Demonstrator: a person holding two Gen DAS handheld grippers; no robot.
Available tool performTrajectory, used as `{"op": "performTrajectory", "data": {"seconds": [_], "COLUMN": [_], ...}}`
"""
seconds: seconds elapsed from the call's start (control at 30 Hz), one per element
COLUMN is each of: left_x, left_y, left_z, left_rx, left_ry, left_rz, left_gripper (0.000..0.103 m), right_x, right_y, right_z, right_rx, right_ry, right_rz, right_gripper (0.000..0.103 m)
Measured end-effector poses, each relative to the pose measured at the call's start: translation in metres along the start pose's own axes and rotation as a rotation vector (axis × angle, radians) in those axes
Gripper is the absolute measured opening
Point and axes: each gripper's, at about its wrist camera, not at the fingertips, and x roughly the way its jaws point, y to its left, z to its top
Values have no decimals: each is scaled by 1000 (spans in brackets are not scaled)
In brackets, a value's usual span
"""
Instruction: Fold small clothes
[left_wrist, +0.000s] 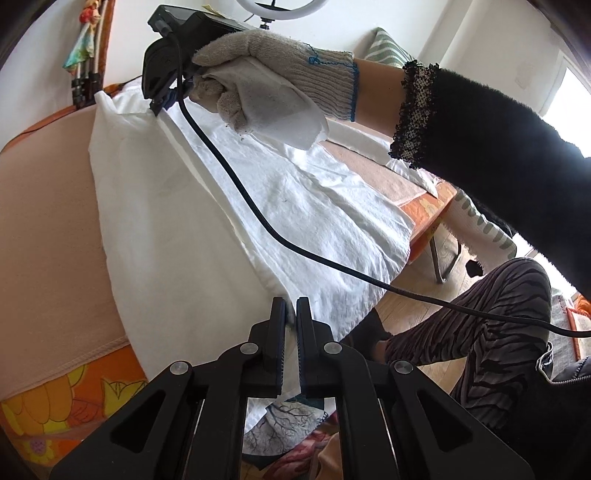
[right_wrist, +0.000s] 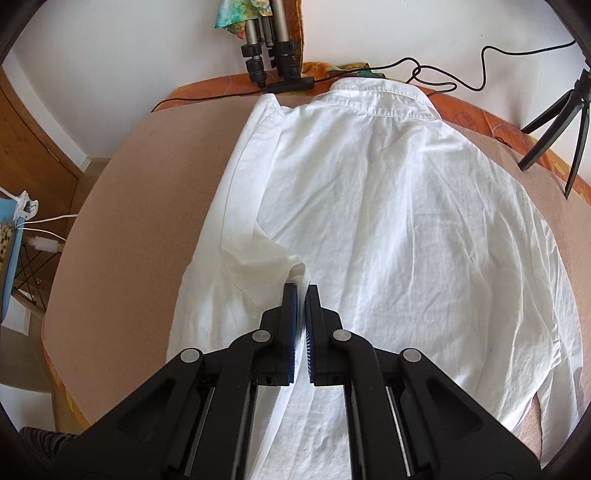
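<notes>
Both my hand-held grippers, left (left_wrist: 291, 308) and right (right_wrist: 302, 293), are clamped on the white shirt's (right_wrist: 388, 206) side edge below the collar (right_wrist: 380, 98), mid-fold; next I'd carry that edge across the back.

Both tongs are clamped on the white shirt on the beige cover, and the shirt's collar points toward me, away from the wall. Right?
Not quite. The left tongs and right tongs are shut on the white shirt, which lies on the beige cover, but the collar lies at the far end, toward the wall. The right wrist view shows it.
</notes>
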Motion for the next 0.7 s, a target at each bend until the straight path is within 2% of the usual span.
{"op": "performTrajectory", "data": {"seconds": [0.03,0.1,0.2,0.23,0.27,0.37,0.47,0.57,0.7], "left_x": [1,-6,-29,-40,-47,-59,-59,-54,-53], "left_y": [-1,-2,-5,-4,-2,10,33,43,37], "left_z": [-1,-4,-9,-10,-11,-10,-8,-9,-7], "left_rx": [-1,-8,22,27,27,4,-61,-94,-69], "left_ry": [14,21,-22,-45,-70,-143,-146,-128,-136], "left_rz": [-2,-31,-47,-52,-46,79,146,182,205], "left_gripper": [9,10,10,10,11,11,11,11,11], "right_x": [3,9,13,12,10,-6,-29,-57,-96], "right_y": [-4,-13,-21,-21,-21,-29,-37,-46,-63], "right_z": [-2,-4,-6,-7,-10,-21,-36,-52,-74], "right_rx": [2,21,46,40,37,51,63,81,94], "right_ry": [5,11,11,7,6,-29,-68,-115,-183], "right_rz": [0,5,38,32,13,-14,-26,-6,-12], "right_gripper": [5,5,5,9,19,31,31,31,31]}}
